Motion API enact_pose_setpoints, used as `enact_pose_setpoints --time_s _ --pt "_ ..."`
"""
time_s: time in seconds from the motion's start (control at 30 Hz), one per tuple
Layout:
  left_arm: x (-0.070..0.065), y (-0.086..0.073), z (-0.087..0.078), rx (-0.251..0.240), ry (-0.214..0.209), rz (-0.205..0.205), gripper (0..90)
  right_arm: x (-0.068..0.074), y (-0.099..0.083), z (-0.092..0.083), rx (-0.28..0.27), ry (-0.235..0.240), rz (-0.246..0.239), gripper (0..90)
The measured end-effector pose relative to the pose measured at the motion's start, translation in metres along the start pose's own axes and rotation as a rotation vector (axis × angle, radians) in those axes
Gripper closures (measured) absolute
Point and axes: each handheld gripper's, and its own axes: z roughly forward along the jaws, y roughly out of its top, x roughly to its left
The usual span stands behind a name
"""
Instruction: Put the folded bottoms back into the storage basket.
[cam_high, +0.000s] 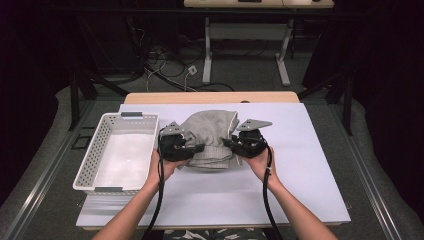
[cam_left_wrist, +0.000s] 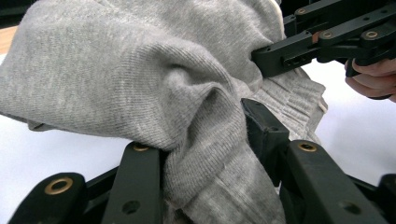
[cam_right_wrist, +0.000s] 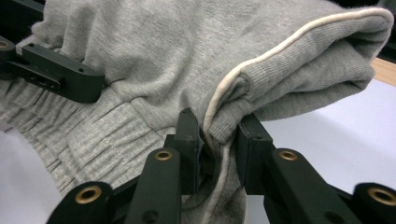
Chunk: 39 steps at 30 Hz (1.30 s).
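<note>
Both grippers are clamped onto the same grey sweater (cam_high: 210, 137), one on each side of it, on a white mat (cam_high: 300, 150).

The left gripper (cam_high: 192, 149) has a thick bunch of knit stuffed between its jaws; in the left gripper view the fabric (cam_left_wrist: 140, 84) bulges up and over them, so it's holding a fat fold and not just an edge. The jaws sit narrow around that wad.

The right gripper (cam_high: 231, 142) is pinching the other side. In the right gripper view its jaws squeeze a folded bit with a pale cream piping seam (cam_right_wrist: 261, 58) running right down into the pinch. The ribbed hem (cam_right_wrist: 84, 140) lies just to the left of those jaws, flat on the mat.

The sweater sits between the two grippers, bunched and partly folded, with the bulk heaped on the far side of them. A white basket (cam_high: 100, 145) stands just outside the left gripper, close beside it but not touching the sweater.
</note>
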Motion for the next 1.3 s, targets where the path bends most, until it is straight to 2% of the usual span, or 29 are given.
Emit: enact_pose_setpoints --time_s 0.57,1.3 --pt "-0.001 0.002 -0.016 -0.032 0.009 0.005 62.4 0.009 0.006 0.001 -0.027 0.021 -0.009 73.1" --pt "-0.001 0.003 -0.026 -0.030 0.018 0.008 62.7 0.014 0.010 0.004 -0.037 0.045 -0.014 72.9"
